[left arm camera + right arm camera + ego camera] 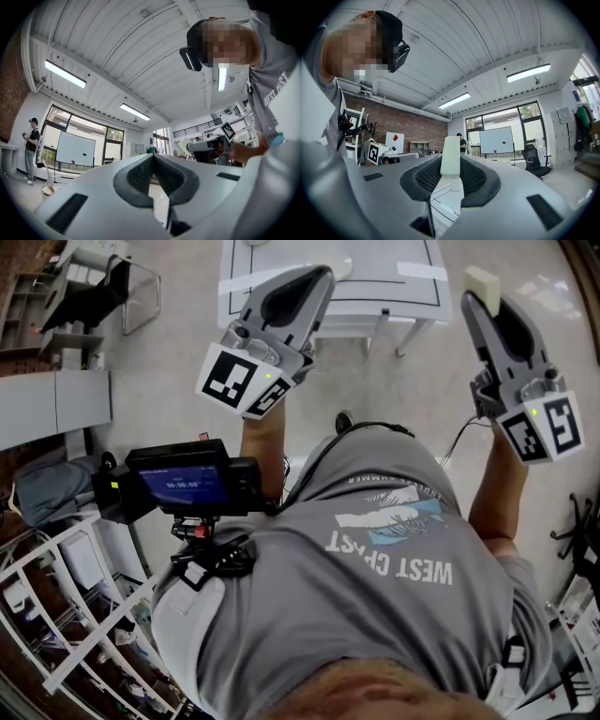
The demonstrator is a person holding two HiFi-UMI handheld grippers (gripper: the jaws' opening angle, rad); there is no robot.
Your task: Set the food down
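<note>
Both tools are hovering short of the table (375,298): the right gripper (451,165) is pinching a pale food block (451,149), perhaps cheese, while the left gripper (153,158) is pressing together on nothing. Reaching forward and lowering gently is probably coming next.

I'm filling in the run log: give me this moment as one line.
left gripper: shut, empty | right gripper: shut on pale food block, aloft | white table: ahead, block not set down

Food (450,154) between jaws of right gripper (451,163)
</note>
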